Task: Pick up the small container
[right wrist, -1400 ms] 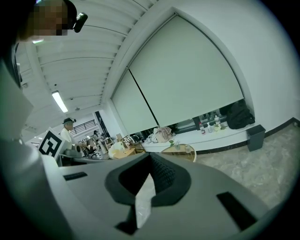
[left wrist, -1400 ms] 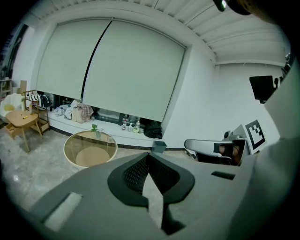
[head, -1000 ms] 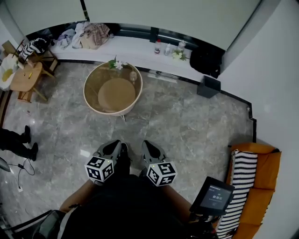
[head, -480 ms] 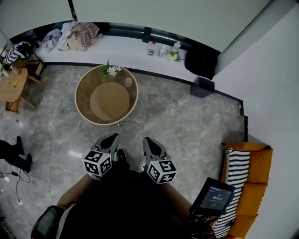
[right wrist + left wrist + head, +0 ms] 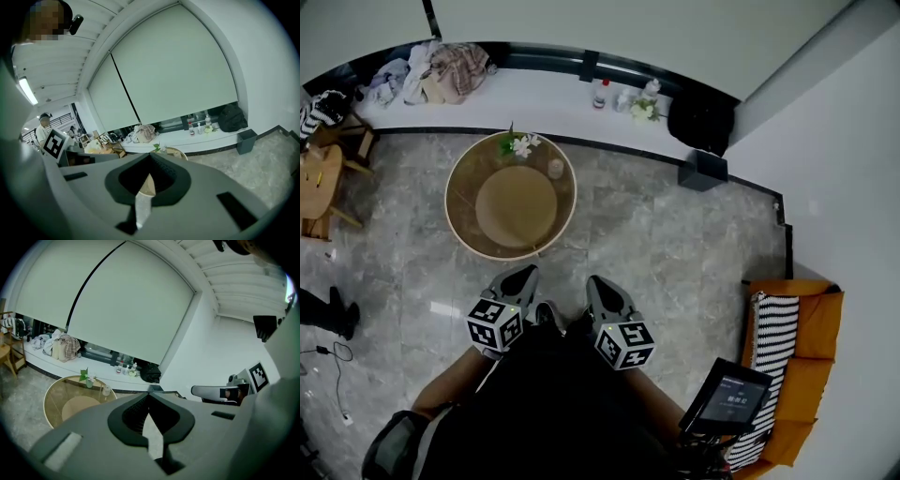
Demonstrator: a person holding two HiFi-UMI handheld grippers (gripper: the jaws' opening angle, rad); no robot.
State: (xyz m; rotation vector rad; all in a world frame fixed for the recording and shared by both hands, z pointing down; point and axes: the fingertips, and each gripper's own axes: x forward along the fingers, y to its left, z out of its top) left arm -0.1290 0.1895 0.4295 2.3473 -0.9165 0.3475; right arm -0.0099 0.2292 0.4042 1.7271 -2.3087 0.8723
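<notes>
Reaching the small container (image 5: pixel 556 168) comes first: it stands by the upper-right rim of the round glass desk (image 5: pixel 461 216), upper left of centre, near the flowers (image 5: pixel 517 143). The left claw (image 5: pixel 527 273) and right claw (image 5: pixel 594 281) are closed, empty, well short; open one on approach.

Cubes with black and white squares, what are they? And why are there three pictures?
Each cube is part of a gripper, a hand tool with two jaws. A person holds the left gripper and the right gripper, one in each hand. The head view comes from a camera on the person's head, looking down. The two gripper views come from a camera on each gripper, looking along its jaws. Both grippers are shut and hold nothing. Ahead stands a round glass table with flowers and a small container on it.
</notes>
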